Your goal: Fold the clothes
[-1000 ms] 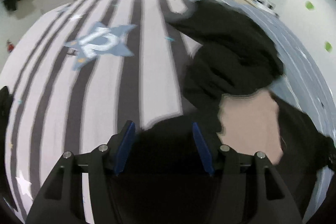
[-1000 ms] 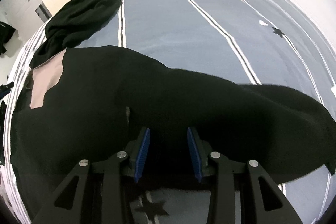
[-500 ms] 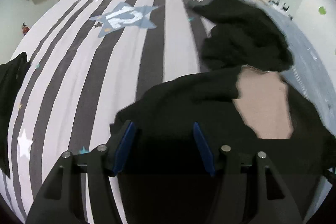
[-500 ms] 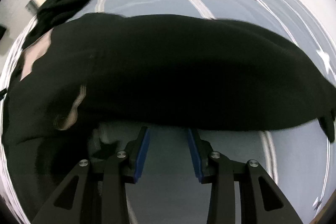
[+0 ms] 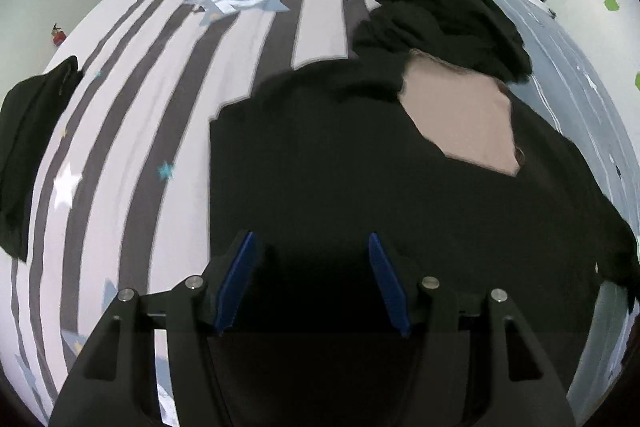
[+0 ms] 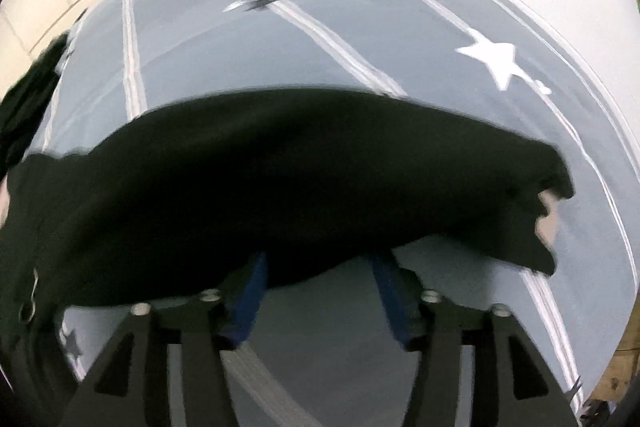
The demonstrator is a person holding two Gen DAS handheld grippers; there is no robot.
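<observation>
Garment [image 5: 340, 167], black, spread on the striped bed [image 5: 132, 131]. Left tongs [image 5: 312, 279] stand spread above the near hem, pinching nothing visible. Right tongs [image 6: 320, 291] are opening, sleeve [image 6: 300, 163] draped just ahead of the pads. Advisable: square both edges before the next crease.
</observation>
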